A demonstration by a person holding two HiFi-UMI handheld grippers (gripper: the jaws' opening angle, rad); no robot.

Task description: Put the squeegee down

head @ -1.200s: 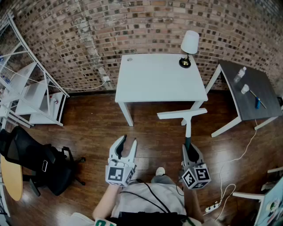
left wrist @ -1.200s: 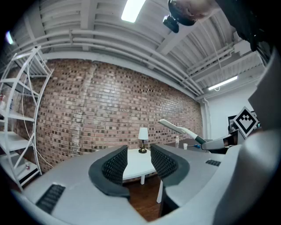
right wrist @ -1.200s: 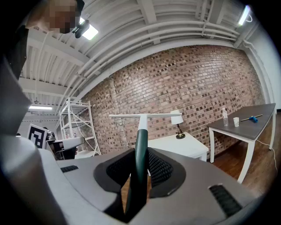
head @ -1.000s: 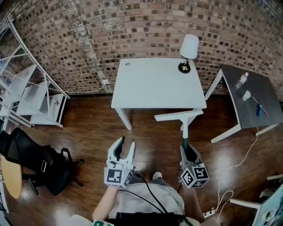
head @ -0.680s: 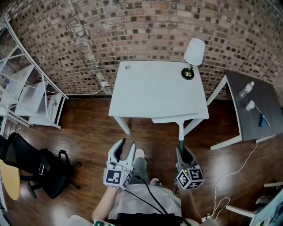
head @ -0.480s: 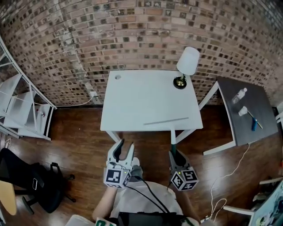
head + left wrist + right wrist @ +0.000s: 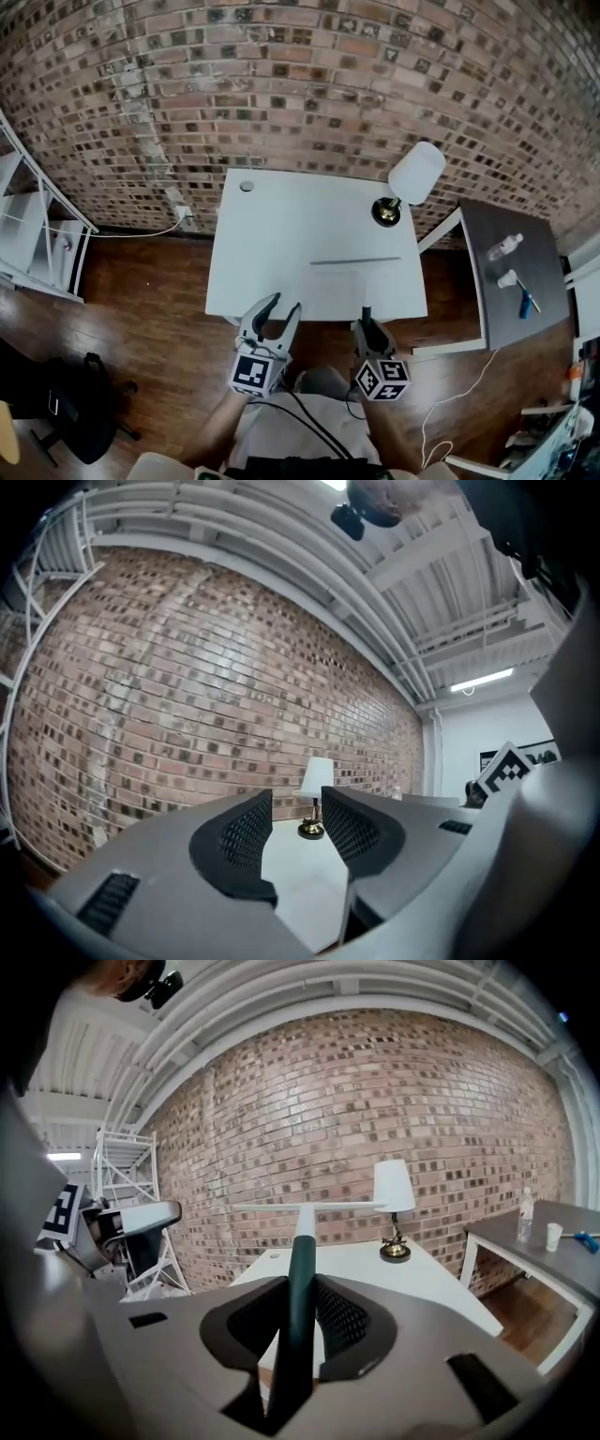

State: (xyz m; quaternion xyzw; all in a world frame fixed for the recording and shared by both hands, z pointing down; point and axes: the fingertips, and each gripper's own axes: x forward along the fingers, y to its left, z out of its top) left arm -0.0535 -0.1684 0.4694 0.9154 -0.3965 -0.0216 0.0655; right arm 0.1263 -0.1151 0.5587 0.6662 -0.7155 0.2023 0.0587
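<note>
Now my right gripper (image 7: 367, 326) clamps the green-handled, white-bladed squeegee (image 7: 302, 1260); my left gripper (image 7: 283, 305) stays out of it, spread and empty. Releasing over the near edge of the white table (image 7: 281, 234) could tip it off.

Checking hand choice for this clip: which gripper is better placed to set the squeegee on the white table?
Right. The right gripper is shut on the squeegee by its handle, blade over the table. The left gripper is open and empty.

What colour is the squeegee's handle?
The squeegee handle is dark green; best seen in the right gripper view.
</note>
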